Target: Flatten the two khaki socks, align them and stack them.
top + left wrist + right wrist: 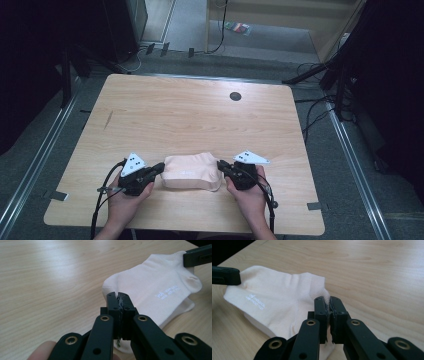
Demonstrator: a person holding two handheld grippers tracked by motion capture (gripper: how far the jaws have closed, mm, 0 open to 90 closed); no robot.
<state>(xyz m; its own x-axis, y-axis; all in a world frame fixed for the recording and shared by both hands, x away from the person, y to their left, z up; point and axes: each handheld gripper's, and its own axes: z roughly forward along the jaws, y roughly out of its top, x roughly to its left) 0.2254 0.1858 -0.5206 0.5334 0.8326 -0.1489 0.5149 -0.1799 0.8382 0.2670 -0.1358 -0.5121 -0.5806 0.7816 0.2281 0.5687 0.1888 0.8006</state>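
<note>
A pale cream ankle sock [192, 172] lies folded on the wooden table [200, 115] near its front edge, with small white lettering on it [167, 292]. My left gripper [161, 167] is at the sock's left end, its jaws shut on the sock's edge [119, 295]. My right gripper [220, 164] is at the right end, jaws shut on the cuff edge [327, 300]. In the left gripper view the sock [155, 282] stretches away to the right gripper's jaw [197, 256]. The right gripper view has the sock [277, 297] reaching the left gripper's jaw [224, 276].
A small black round grommet [235, 96] sits in the tabletop at the back right. Metal floor rails [350, 150] run along both sides of the table. Cables [315, 107] and dark stands crowd the floor at the right and back.
</note>
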